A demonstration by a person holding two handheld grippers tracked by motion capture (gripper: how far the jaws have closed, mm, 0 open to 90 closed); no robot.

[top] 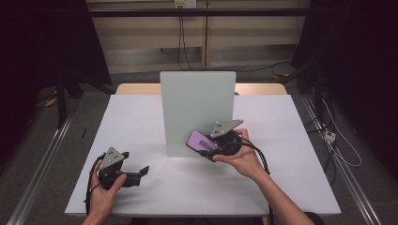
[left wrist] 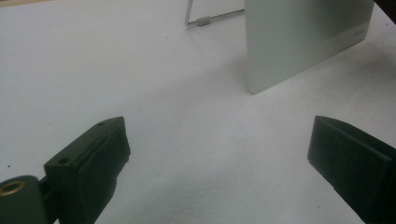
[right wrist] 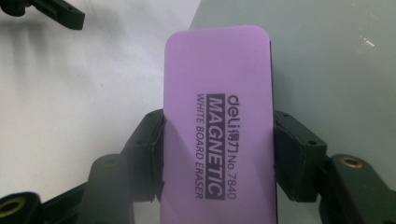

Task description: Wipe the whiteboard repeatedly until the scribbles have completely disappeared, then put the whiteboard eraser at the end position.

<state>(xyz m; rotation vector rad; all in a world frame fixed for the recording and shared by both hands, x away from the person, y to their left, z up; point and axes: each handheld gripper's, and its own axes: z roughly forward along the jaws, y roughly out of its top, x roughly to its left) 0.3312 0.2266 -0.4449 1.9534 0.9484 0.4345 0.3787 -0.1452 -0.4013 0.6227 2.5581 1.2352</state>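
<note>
The right tongs (right wrist: pixel 218 140) are clamped on a purple whiteboard eraser (right wrist: pixel 218 116), one pad on each long edge at about mid-length, and hold it off the counter (top: pixel 141 122) just in front of the lower right part of the upright pale board (top: pixel 197 108). The eraser looks light and stiff in its plastic shell (the label says magnetic, so it may snap toward the board), and the smooth sides could slip; the grip across the narrow width, near the middle, seems the sound one. The right hand (top: pixel 241 157) cups the tool from below, forearm angled in from the bottom right, tongs pointing up and left toward the board. The left tongs (left wrist: pixel 215 154) stand wide open, holding nothing, low over the counter at the near left, aimed toward the board's edge.
</note>
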